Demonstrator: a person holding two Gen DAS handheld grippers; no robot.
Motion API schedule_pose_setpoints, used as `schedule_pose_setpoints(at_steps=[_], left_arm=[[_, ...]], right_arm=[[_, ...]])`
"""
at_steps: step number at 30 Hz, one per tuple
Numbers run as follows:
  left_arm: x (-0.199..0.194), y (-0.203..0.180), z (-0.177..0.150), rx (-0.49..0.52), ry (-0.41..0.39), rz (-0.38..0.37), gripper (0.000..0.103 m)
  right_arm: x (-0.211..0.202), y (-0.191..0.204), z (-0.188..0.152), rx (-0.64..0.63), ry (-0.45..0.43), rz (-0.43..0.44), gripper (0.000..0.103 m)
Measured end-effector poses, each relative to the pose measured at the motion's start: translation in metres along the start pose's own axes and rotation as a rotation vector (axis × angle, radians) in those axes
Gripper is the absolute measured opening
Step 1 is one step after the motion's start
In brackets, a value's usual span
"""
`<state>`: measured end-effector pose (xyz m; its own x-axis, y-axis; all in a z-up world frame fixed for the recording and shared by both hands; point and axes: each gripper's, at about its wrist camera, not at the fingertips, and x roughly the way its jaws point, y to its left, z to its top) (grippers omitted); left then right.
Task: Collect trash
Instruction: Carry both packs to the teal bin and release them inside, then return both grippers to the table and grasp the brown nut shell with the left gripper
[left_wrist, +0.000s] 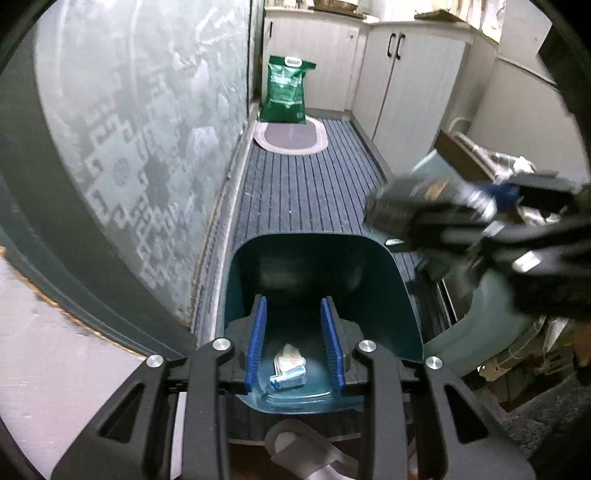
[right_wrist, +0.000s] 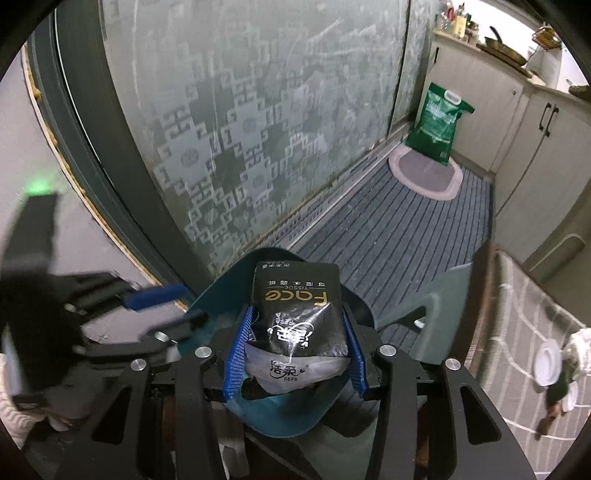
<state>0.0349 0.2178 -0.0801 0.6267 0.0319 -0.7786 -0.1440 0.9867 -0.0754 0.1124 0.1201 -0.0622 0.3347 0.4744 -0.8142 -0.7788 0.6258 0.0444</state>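
My left gripper hangs over the open bin, its blue pads spread wide with nothing between them. On the bin's floor, seen between those pads, lie a crumpled wad and a small blue wrapper, touching each other.

My right gripper is closed on a black tissue pack, one pad pressed to each flank. The pack is held above the bin, its far end pointing to 12 o'clock and its clear lower end crumpled toward me. In the left view that gripper comes in at 3 o'clock, badly blurred, so the pack is hard to make out there.

Around the bin: a frosted patterned door runs from 9 to 12 o'clock, close beside the bin's left wall. A striped mat stretches away to 12, ending at an oval rug with a green sack upright on its far edge, against white cabinets. A pale stool sits just beside the bin at 3 o'clock. Past it, at 4, a checked cloth carries white dishes, smeared by blur.

The left gripper crosses the right view at 9, blurred, a green light glowing above it. The pack hides most of the bin's inside from the right camera. Something pale lies at 6 under my left frame, cut off; I cannot tell what it is.
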Motion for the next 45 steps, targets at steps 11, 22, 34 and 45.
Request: schedule_pose_setpoints(at_steps=[11, 22, 34, 45], left_arm=[[-0.052, 0.008, 0.010, -0.016, -0.121, 0.009, 0.022], [-0.095, 0.004, 0.021, -0.016, -0.216, 0.005, 0.022], [-0.139, -0.018, 0.035, 0.007, -0.328, -0.004, 0.023], [-0.152, -0.036, 0.049, -0.006, -0.393, -0.020, 0.034]], right_arm=[[0.049, 0.016, -0.011, -0.024, 0.109, 0.006, 0.046], [0.084, 0.013, -0.028, -0.030, 0.188, -0.014, 0.059], [0.048, 0.021, -0.021, -0.031, 0.094, 0.078, 0.060], [-0.041, 0.000, -0.005, 0.005, -0.162, 0.109, 0.060]])
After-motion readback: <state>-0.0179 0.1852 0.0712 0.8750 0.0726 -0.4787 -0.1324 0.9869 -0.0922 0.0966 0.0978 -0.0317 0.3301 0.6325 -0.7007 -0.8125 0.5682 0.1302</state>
